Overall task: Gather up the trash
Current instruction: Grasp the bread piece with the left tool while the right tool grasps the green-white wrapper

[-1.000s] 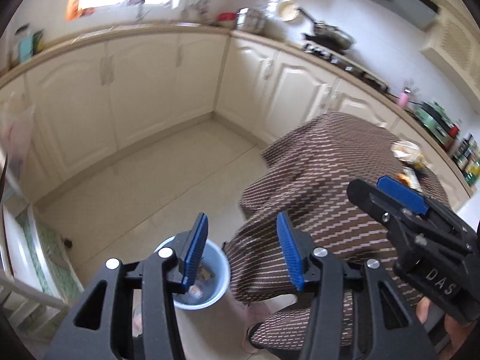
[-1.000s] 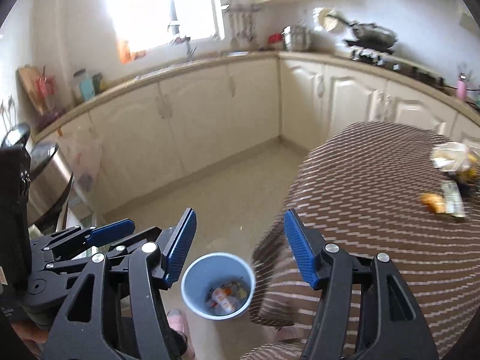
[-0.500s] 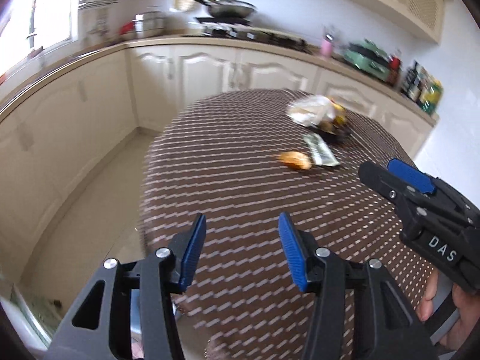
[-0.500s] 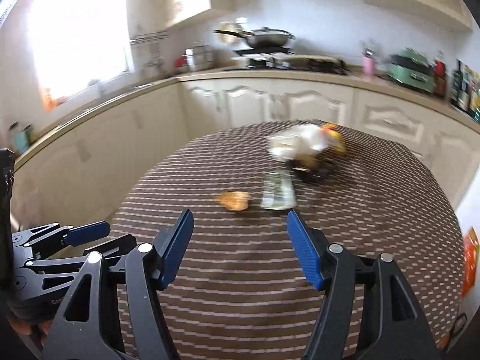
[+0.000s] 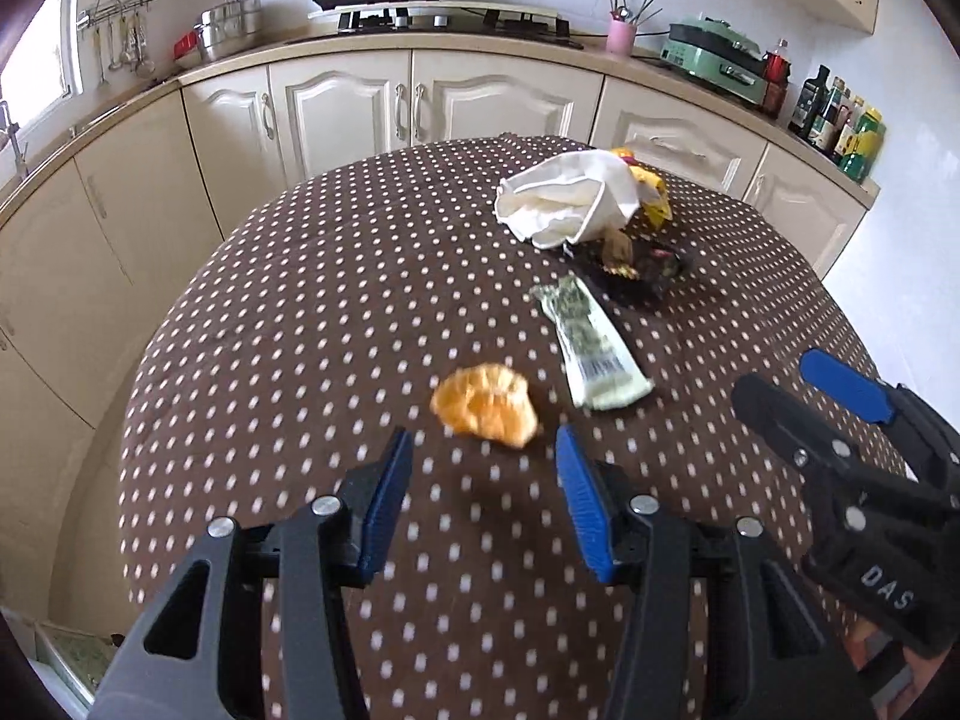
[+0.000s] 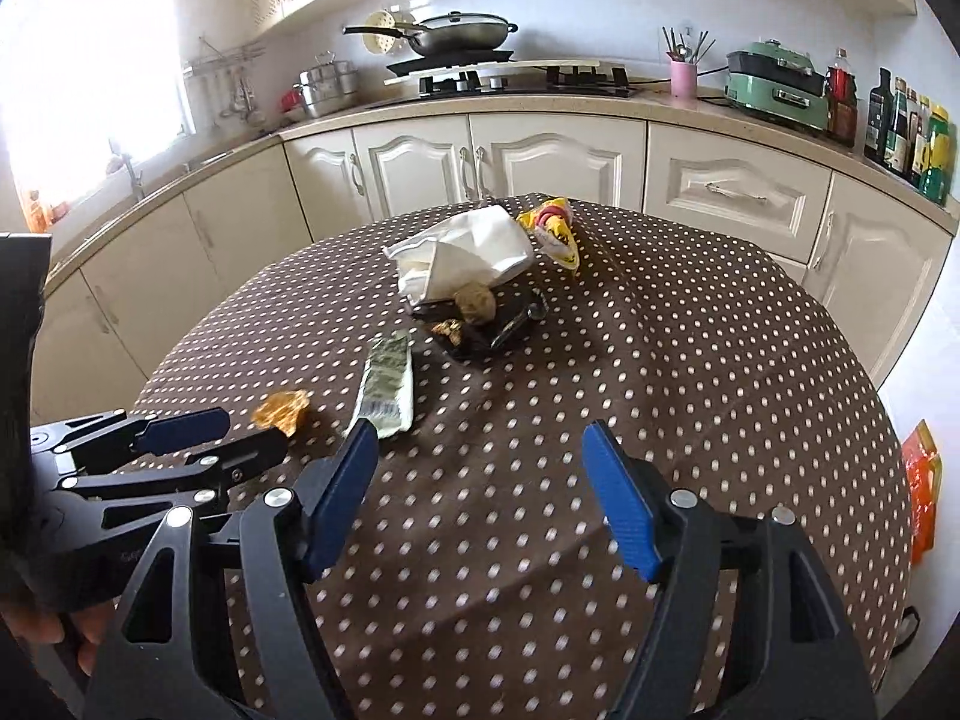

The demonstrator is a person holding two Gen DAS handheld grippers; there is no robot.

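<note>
On the brown dotted tablecloth (image 5: pixel 312 324) lie an orange peel (image 5: pixel 485 403), a flat green-white wrapper (image 5: pixel 591 348), a crumpled white napkin (image 5: pixel 564 201) over a dark tray of scraps (image 5: pixel 636 264), and a yellow snack bag (image 5: pixel 651 189). My left gripper (image 5: pixel 483 483) hovers open just short of the peel, nothing between its blue pads. My right gripper (image 6: pixel 480 474) hangs over bare cloth with its jaws opening and empty; the wrapper (image 6: pixel 387 387) lies just beyond its left finger. In the right wrist view the peel (image 6: pixel 281 409), napkin (image 6: pixel 465 258) and snack bag (image 6: pixel 555 228) show too.
Cream kitchen cabinets (image 6: pixel 510 162) and a counter with a hob and wok (image 6: pixel 456 39), a green cooker (image 6: pixel 774 90) and bottles (image 6: pixel 912 126) ring the table. An orange bag (image 6: pixel 921 492) lies on the floor to the right. Each gripper shows in the other's view.
Both views have swung from the blue bucket on the floor to the tabletop, closing in on the trash. The right gripper's jaws have spread wider; the left's gap looks unchanged.
</note>
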